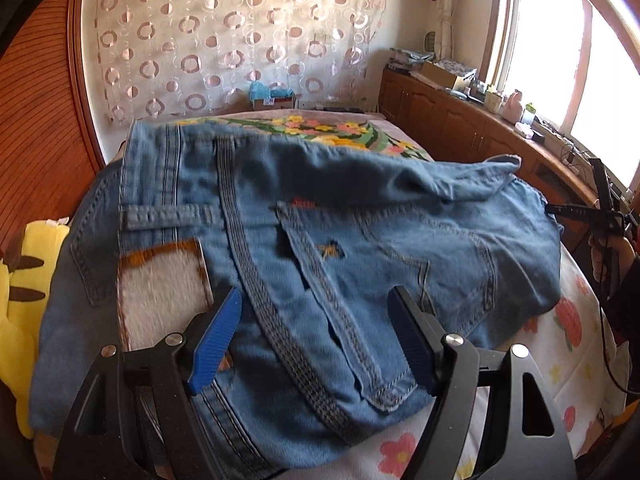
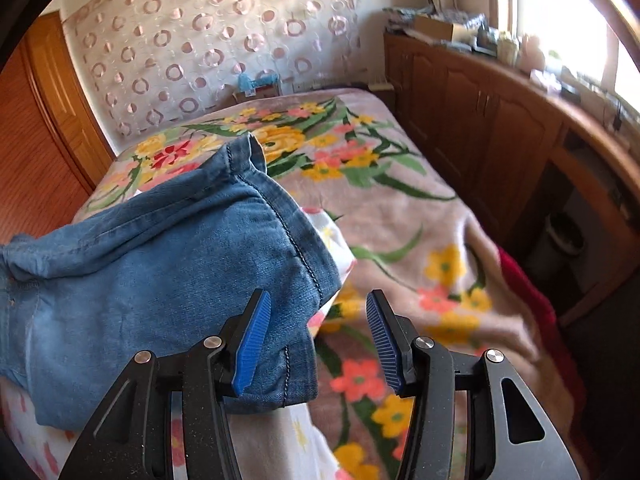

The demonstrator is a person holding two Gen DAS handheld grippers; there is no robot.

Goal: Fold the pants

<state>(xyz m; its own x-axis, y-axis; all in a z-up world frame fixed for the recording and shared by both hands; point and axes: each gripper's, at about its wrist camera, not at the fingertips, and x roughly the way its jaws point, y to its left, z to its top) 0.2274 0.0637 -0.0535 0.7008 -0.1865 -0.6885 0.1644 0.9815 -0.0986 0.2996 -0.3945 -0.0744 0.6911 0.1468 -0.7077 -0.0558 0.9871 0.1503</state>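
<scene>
Blue jeans (image 1: 320,208) lie folded on the bed, waistband and pale leather patch (image 1: 160,280) at the left, a back pocket in the middle. My left gripper (image 1: 316,296) hovers open just over the seat of the jeans, with denim below its blue pads and no grip on it. In the right wrist view the leg ends of the jeans (image 2: 160,248) lie doubled over, hems toward the right. My right gripper (image 2: 318,296) stands open above the hem corner, its pads clear of the cloth. The right gripper's black frame (image 1: 604,216) shows at the right edge of the left wrist view, held by a hand.
The bed carries a flowered blanket (image 2: 400,220) and a white flowered sheet (image 1: 580,340). A yellow plush toy (image 1: 24,300) lies left of the jeans. Wooden cabinets (image 2: 500,112) with clutter on top run along the right under a bright window (image 1: 560,60).
</scene>
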